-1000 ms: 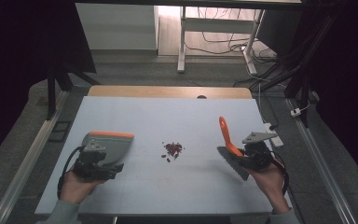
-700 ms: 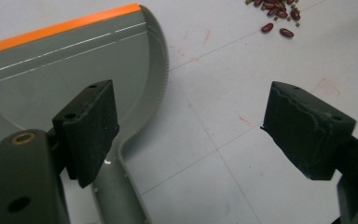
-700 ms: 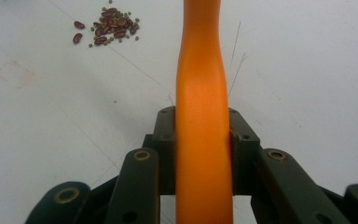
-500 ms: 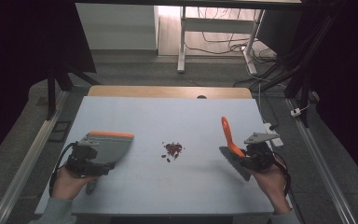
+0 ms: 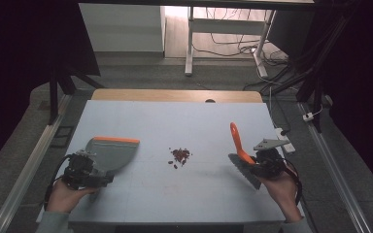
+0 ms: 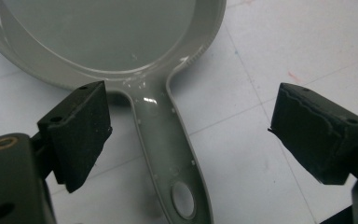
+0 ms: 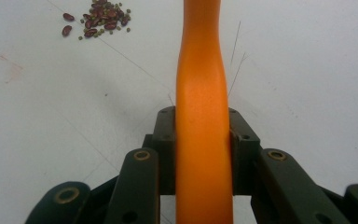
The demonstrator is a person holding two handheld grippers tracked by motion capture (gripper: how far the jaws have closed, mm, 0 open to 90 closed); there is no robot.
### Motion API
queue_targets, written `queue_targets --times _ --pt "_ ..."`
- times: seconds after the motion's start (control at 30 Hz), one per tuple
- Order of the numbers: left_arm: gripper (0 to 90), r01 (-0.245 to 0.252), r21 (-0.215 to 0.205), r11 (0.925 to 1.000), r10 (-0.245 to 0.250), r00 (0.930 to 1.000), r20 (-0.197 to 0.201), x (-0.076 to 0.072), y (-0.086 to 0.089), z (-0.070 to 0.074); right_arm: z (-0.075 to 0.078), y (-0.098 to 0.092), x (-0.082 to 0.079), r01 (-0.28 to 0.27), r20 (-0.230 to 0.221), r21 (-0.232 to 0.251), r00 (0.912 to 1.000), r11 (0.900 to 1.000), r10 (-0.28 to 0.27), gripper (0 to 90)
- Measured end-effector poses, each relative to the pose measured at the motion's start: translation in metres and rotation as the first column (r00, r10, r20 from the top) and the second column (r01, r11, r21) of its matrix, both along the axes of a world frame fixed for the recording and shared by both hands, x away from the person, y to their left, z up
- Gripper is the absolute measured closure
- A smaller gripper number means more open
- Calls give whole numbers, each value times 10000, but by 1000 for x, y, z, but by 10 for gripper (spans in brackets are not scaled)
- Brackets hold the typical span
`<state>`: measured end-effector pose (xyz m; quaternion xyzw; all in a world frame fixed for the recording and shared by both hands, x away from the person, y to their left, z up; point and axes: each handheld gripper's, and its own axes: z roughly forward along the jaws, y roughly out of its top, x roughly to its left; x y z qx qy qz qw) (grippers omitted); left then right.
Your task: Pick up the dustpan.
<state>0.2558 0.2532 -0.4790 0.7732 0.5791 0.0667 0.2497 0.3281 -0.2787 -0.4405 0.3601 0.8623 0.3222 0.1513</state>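
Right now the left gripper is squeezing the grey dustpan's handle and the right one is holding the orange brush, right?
Not quite. The left gripper has let go: in the left gripper view its jaws have just been opening and stand apart on either side of the dustpan handle without touching it. The right gripper does hold the orange brush.

Grey dustpan handle (image 6: 168,149) between wide tool (image 6: 189,135) jaws (untouched)

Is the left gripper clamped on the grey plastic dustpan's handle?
No: in the left gripper view the jaws stand wide apart, having just been opening, either side of the grey plastic dustpan's handle, touching nothing.
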Motion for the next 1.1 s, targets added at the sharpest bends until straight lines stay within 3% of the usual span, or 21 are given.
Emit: queue_targets --times 0.1,0.3,0.57,0.8,1.1 --pt "119 -42 72 10000 44 9997 -245 2 0 -5 0 0 0 44 -10 -6 10000 10000 -44 706" --pt "119 -708 -14 9975 705 9953 -657 8 8 -21 -3 0 1 57 -22 -108 10000 9999 -57 706" --pt "145 -758 -351 9965 708 9894 -1270 18 4 -42 -6 1 2 65 -89 -193 9999 9998 -67 706" --pt "215 -1209 -488 9915 1151 9875 -1074 20 7 -44 -6 1 1 62 -55 -220 10000 9997 -63 706" --pt "407 -1576 -717 9849 1522 9855 -755 22 11 -44 -6 0 2 121 -25 -264 9999 9996 -121 706"
